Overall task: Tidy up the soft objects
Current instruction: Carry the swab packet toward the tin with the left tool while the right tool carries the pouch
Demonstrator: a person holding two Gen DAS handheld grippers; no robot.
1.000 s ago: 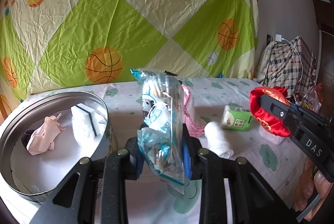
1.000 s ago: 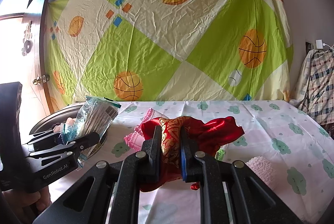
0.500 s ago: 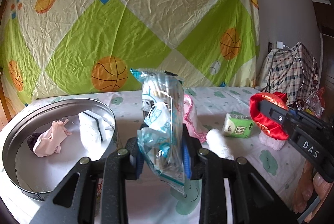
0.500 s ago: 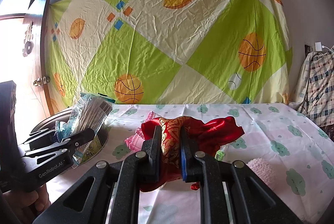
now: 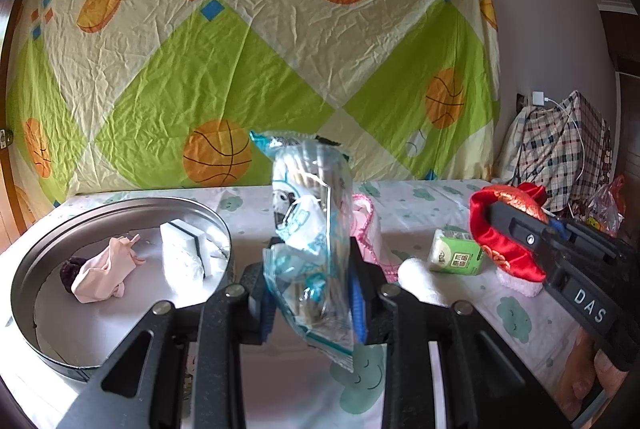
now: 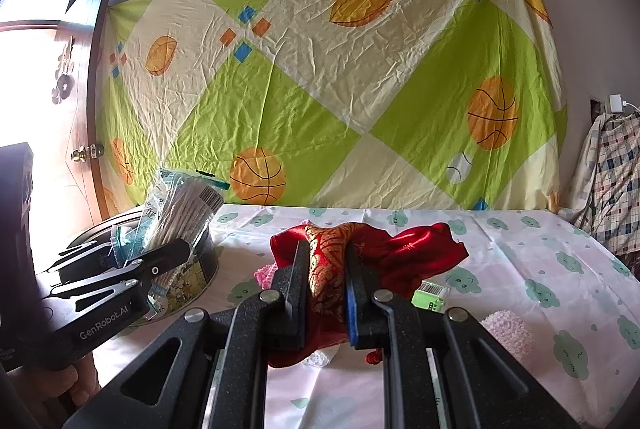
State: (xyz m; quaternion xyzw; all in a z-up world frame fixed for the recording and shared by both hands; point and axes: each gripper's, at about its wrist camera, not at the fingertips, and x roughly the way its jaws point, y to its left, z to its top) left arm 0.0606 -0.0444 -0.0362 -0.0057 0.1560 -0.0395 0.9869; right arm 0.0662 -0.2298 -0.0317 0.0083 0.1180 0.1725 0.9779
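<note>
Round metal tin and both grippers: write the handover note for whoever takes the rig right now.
Left gripper: shut on a clear bag of cotton swabs, held upright beside the round metal tin.
Right gripper: shut on a red satin cloth, lifted off the table.
Done: pink cloth and white sponge lie in the tin.
Left: both held items, plus green tissue pack, white roll and pink knit item.
</note>
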